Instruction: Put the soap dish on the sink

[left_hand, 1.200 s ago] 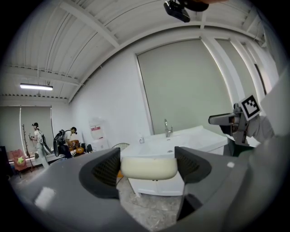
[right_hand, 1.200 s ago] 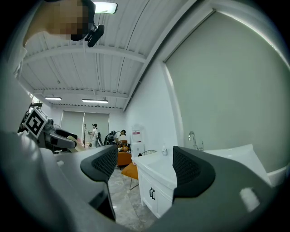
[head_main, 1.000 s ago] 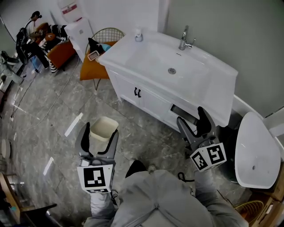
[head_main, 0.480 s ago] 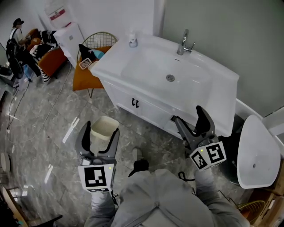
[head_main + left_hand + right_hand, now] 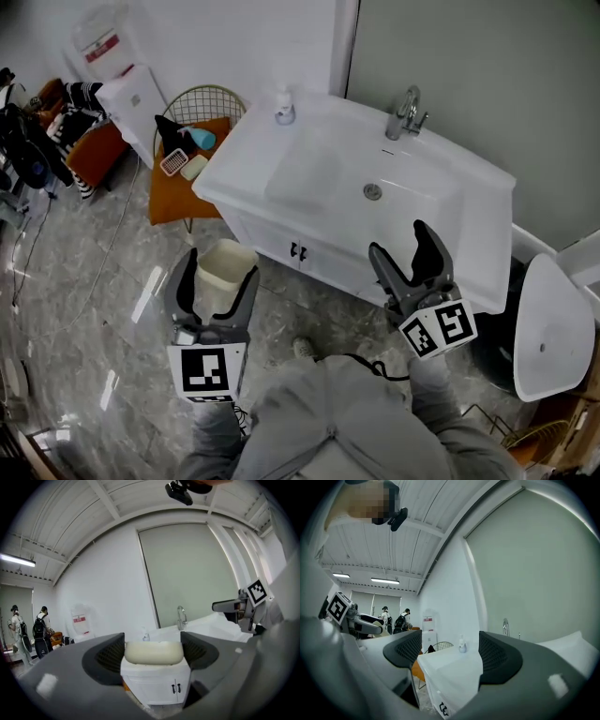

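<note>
The left hand-held gripper is closed on the cream, rounded-edged soap dish, its two dark jaws pressing on the dish's short ends. The dish sits level between them, held in the air in front of the white sink cabinet and lower than its top, over the grey marbled floor. It is clear of the sink and touches nothing but the jaws.

The right hand-held gripper is wide apart with nothing in it. From the head view it hangs just before the cabinet's front edge, at the right end of the white basin. Its own camera looks between the jaws along the white countertop.

On the cabinet top, a chrome tap stands behind the basin, and a small clear pump bottle stands at the back left corner. Just left of the cabinet is a wire-backed chair with an orange seat, carrying a few small items too small to identify. Far to the cabinet's left, in the left gripper view, two people stand in the background.
</note>
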{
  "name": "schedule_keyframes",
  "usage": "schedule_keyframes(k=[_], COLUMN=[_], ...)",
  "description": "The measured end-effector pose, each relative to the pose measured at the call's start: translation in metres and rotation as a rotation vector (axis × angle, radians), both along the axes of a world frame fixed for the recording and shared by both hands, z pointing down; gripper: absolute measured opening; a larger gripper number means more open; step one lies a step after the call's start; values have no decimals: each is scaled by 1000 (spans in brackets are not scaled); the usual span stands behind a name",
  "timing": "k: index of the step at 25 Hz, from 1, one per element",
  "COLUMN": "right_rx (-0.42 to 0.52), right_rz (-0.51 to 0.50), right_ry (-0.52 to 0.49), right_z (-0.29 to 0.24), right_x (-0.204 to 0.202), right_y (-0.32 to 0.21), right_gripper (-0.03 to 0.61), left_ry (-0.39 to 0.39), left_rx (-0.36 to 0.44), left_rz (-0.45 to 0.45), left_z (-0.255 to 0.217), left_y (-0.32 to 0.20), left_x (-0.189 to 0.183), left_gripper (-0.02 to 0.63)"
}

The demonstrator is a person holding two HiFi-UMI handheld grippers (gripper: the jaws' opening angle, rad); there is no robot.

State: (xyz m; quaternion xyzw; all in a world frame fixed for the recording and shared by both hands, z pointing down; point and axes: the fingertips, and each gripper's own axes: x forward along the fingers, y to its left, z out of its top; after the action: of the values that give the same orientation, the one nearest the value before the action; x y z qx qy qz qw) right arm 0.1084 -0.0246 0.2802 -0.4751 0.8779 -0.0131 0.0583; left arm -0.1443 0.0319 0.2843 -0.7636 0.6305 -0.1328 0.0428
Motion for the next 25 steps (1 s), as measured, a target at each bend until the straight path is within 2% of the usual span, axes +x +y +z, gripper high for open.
schedule_keyframes(k=[9, 14, 25], right_rx=[-19, -32, -60], right_rz=[7, -1, -25], right_ry=[23, 25, 44], right_z=[5, 15, 28], right_x=[-33, -41, -64], right_y=[-56, -96, -209], right_gripper=[378, 379, 377], left_ry=[16, 12, 10], left_rx=[-31, 3, -71], left_rz=[28, 30, 16], left_z=[5, 16, 54], left_y=[-68, -111, -236], left_x=[-26, -37, -55], left_gripper=[425, 425, 425])
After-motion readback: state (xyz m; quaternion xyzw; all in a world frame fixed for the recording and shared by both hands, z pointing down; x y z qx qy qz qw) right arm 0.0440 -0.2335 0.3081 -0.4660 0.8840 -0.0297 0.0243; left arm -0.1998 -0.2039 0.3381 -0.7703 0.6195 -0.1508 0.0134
